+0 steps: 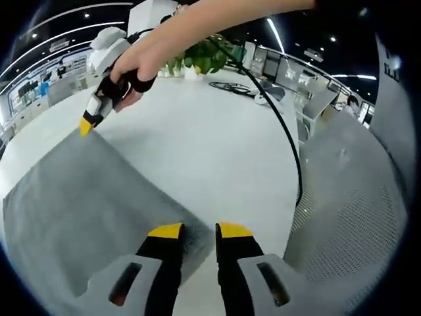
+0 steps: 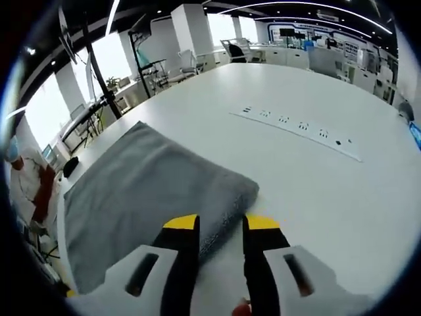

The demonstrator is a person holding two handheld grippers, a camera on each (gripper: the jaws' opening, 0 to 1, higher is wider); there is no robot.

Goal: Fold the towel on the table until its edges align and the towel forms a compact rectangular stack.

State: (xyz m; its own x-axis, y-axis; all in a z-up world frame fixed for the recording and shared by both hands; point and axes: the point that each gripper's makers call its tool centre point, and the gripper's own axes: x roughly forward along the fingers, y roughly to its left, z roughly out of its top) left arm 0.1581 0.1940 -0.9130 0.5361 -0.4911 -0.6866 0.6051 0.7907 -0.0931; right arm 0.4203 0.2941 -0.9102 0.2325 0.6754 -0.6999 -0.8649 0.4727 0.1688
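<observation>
A grey towel (image 1: 85,204) lies flat on the white table (image 1: 210,138), spreading left of my left gripper (image 1: 200,230). That gripper is open, and the towel's near corner reaches into the gap between its yellow-tipped jaws. At the towel's far corner a hand holds my right gripper (image 1: 85,125), its yellow tip down on the cloth. In the right gripper view the towel (image 2: 145,191) shows a thick rounded edge. Its corner pokes between the jaws of the open right gripper (image 2: 222,222).
A black cable (image 1: 284,128) runs across the table towards a grey mesh chair back (image 1: 348,217). A potted plant (image 1: 204,58) stands at the far side. A row of sockets (image 2: 296,125) is set into the tabletop. A person (image 2: 29,178) sits beyond the table's edge.
</observation>
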